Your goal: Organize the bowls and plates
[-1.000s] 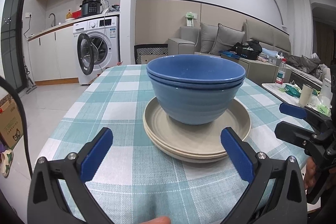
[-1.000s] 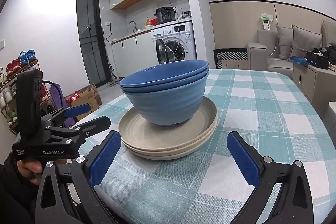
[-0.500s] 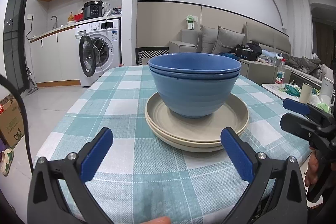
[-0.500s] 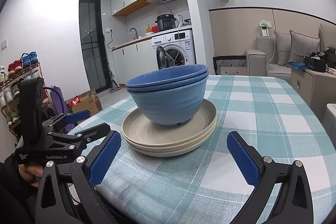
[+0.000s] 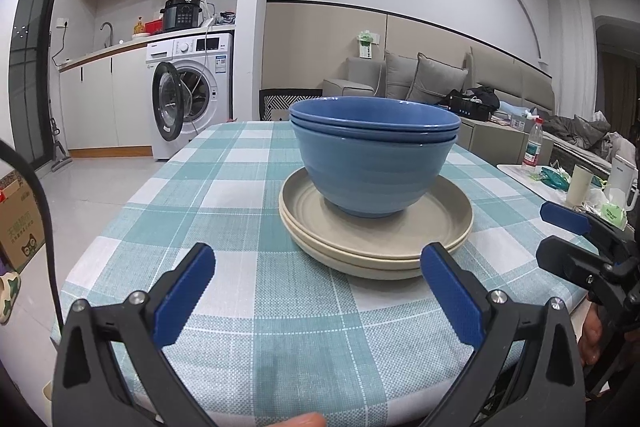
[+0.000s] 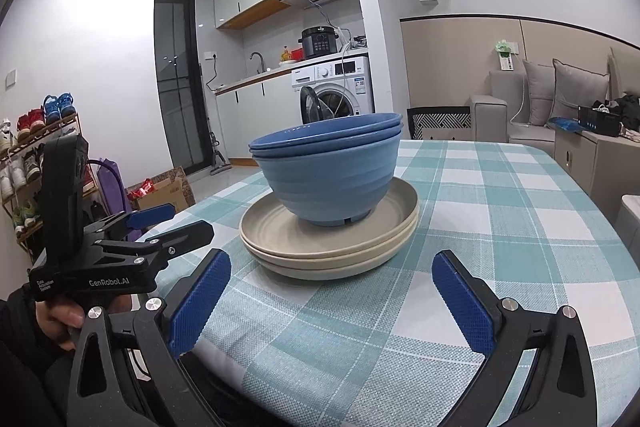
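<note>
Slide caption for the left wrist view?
Open left hand-held gripper faces blue bowls nested on beige plates.

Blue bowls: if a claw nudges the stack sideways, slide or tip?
Probably slide: the blue bowls stand on a small foot on the smooth top plate. Tall and wide-rimmed, so a high push may tip them. Nested, they likely move together.

Stacked dishes, counted

Two blue bowls (image 5: 374, 163) nested; two beige plates (image 5: 376, 231) stacked beneath, near the table's (image 5: 224, 187) front edge.
</note>
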The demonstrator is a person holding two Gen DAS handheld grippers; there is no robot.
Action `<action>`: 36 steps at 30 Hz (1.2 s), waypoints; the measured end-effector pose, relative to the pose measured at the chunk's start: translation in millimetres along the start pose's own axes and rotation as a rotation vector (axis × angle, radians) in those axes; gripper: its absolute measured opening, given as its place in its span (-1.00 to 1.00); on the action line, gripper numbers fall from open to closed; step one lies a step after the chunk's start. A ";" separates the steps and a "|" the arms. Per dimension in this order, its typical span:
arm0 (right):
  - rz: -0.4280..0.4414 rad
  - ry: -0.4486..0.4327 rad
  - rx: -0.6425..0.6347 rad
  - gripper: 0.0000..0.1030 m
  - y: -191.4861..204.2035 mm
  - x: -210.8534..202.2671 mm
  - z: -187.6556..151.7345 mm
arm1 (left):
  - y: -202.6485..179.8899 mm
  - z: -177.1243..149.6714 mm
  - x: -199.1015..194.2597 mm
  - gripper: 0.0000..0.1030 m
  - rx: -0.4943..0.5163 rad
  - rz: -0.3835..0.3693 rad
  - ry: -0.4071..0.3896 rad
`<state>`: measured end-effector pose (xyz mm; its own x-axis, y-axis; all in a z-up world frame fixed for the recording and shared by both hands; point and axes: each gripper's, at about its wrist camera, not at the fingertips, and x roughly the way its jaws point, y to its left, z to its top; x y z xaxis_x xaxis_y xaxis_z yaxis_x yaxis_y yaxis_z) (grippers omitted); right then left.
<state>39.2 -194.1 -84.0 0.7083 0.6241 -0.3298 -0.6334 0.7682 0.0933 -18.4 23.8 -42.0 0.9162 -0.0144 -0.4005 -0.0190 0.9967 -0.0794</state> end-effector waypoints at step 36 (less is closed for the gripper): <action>0.003 -0.003 0.001 0.99 -0.3 -0.3 -0.6 | 3.3 0.6 -4.0 1.00 -0.020 -0.002 -0.009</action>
<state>39.0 -194.6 -84.4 0.7075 0.6267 -0.3267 -0.6349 0.7667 0.0956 -21.9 27.2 -40.1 0.9197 -0.0152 -0.3923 -0.0254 0.9948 -0.0982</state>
